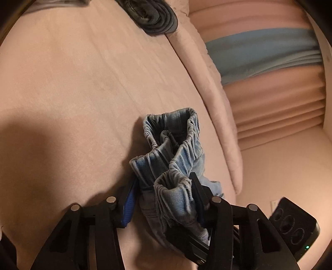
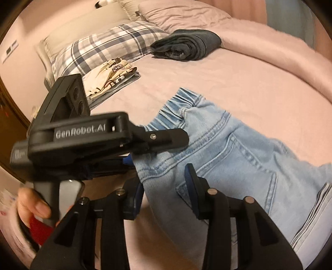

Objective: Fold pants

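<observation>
Light blue jeans lie spread on the pink bed, elastic waistband toward the left. In the left wrist view my left gripper is shut on the bunched waistband and holds it above the sheet. The same gripper shows from the side in the right wrist view, clamped on the waist edge. My right gripper is open, its fingers straddling the jeans' seat near the back pocket, gripping nothing.
A folded dark garment lies at the far side of the bed and also shows in the left wrist view. A plaid pillow and folded patterned cloth lie at the left. Curtains hang beyond the bed edge.
</observation>
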